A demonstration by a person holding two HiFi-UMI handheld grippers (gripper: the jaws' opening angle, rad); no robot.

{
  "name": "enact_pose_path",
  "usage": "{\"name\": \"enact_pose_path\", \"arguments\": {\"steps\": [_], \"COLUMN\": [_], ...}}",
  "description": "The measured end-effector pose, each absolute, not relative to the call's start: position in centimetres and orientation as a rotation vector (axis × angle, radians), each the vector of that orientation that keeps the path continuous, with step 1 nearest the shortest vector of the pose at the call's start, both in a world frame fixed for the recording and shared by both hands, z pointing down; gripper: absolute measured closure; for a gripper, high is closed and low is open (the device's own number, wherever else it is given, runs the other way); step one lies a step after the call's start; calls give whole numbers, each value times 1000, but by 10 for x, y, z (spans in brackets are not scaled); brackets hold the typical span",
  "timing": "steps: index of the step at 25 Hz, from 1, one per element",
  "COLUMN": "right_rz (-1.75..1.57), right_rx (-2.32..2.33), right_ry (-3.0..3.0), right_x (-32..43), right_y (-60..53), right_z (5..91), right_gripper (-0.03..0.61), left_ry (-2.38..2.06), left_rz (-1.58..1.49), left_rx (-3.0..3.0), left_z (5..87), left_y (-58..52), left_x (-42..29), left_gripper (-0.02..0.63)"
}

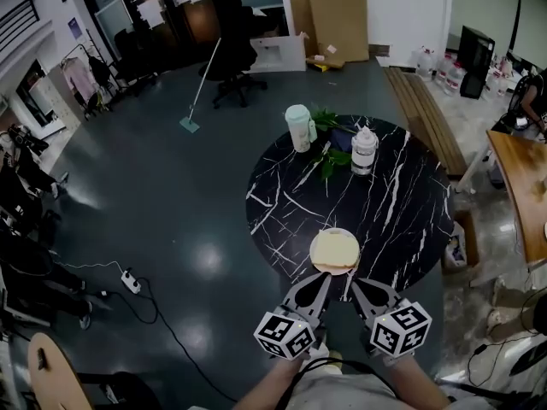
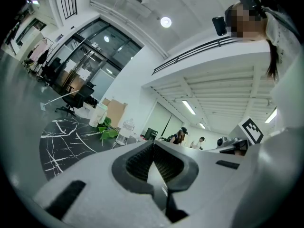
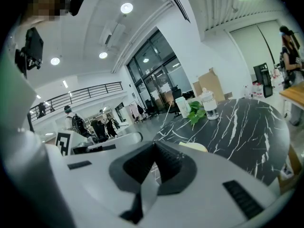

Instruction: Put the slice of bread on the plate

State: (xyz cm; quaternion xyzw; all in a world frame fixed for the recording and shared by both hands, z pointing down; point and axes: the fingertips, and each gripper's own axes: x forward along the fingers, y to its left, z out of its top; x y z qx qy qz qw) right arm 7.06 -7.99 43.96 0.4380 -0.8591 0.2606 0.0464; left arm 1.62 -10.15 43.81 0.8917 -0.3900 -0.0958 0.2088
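A pale slice of bread [image 1: 334,248] lies near the front edge of the round black marble table [image 1: 402,212]; a white plate rim [image 1: 336,271] shows under its near side. Both grippers hang just short of that edge, side by side. My left gripper [image 1: 324,278] points at the bread with its jaws shut and nothing between them; in the left gripper view [image 2: 153,149] the ribbed pads meet. My right gripper [image 1: 351,282] is also shut and empty, its pads meeting in the right gripper view [image 3: 154,149]. There the bread [image 3: 195,147] peeks over the jaw's top edge.
At the table's far side stand a pale green cup [image 1: 298,127], a clear jar with a white lid [image 1: 364,150] and green leaves [image 1: 329,157]. A wooden table [image 1: 526,186] is at the right. A power strip with cable [image 1: 130,282] lies on the floor at the left.
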Motion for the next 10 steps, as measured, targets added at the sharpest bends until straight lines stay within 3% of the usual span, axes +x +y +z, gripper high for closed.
{"name": "enact_pose_path", "arguments": {"steps": [10], "right_rz": [805], "right_rx": [1354], "right_ry": [-2598], "right_x": [75], "right_y": [-82], "right_z": [443], "right_gripper": [569], "left_ry": [-1094], "left_rz": [-260], "left_rx": [2477], "left_z": [439], "left_y": [-102], "left_x": [13], "left_gripper": [606]}}
